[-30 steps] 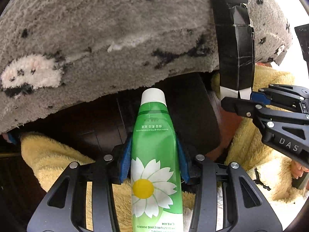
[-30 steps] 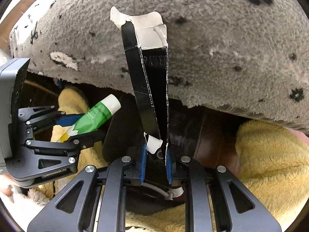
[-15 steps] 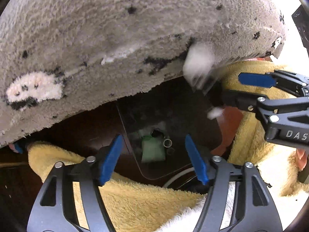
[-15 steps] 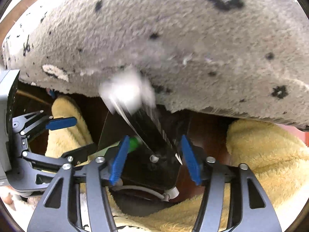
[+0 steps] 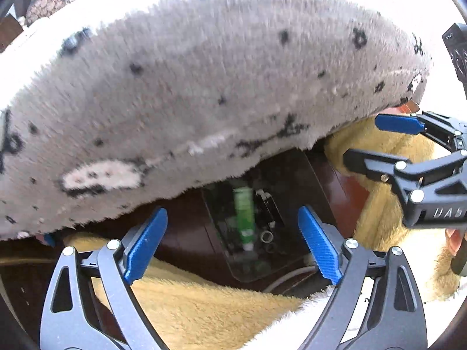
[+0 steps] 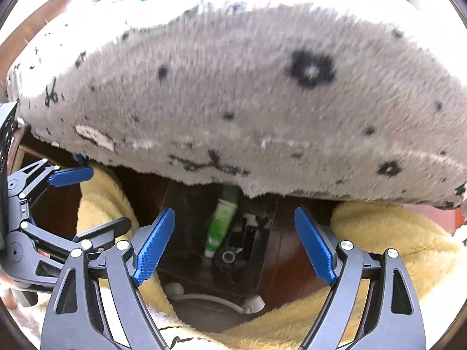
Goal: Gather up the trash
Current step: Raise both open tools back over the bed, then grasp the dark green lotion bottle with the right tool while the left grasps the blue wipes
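Both grippers, left gripper [image 5: 232, 245] and right gripper [image 6: 235, 243], hang open and empty above the bin [image 6: 186, 204]; green hand-cream tube [image 6: 223, 221] lies inside, so next likely fetching more trash.

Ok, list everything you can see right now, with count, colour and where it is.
hand cream tube: one, green with white cap, inside the bin
black box: one, inside the bin beside the tube
trash bin: one, dark translucent, below both grippers
blanket: one, grey plush with black marks, overhanging the bin
fleece robe: yellow, either side of the bin
cable: one, white, on the floor near the bin
left gripper: open, empty
right gripper: open, empty
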`<move>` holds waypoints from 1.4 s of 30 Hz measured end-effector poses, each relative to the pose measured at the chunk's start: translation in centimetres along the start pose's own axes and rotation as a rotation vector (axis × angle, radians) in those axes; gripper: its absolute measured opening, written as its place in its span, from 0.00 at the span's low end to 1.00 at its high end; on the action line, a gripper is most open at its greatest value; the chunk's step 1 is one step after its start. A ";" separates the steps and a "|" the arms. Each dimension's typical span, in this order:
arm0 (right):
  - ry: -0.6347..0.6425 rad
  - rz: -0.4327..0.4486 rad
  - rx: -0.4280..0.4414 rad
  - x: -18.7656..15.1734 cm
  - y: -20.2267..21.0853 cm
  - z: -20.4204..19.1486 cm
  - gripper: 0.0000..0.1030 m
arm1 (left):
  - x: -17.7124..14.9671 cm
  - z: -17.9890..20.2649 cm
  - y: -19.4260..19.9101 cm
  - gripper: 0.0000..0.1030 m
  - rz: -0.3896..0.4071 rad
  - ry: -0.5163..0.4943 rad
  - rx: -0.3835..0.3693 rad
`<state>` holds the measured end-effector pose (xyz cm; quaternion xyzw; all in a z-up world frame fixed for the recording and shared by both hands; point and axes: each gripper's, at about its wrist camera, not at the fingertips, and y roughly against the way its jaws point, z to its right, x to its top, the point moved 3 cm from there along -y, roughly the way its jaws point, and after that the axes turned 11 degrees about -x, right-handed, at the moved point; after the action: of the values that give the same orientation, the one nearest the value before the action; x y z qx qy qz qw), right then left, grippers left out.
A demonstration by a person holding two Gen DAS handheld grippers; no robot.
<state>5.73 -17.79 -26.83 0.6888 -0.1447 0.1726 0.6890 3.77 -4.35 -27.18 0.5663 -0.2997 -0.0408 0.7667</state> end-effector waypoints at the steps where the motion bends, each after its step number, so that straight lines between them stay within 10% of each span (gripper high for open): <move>1: -0.004 0.013 -0.003 0.4 0.5 0.3 0.83 | 0.3 0.1 0.6 0.85 0.013 -0.005 0.005; 20: -0.088 0.243 -0.134 8.0 7.1 6.3 0.89 | 6.8 -3.2 10.8 0.88 0.298 -0.016 0.100; 42: -0.145 0.259 -0.207 20.2 2.9 7.6 0.89 | 18.3 -6.0 5.8 0.88 0.302 -0.047 0.107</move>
<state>22.88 -24.60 -15.36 0.6005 -0.2988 0.1940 0.7159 20.14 -4.53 -15.54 0.5537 -0.4009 0.0777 0.7258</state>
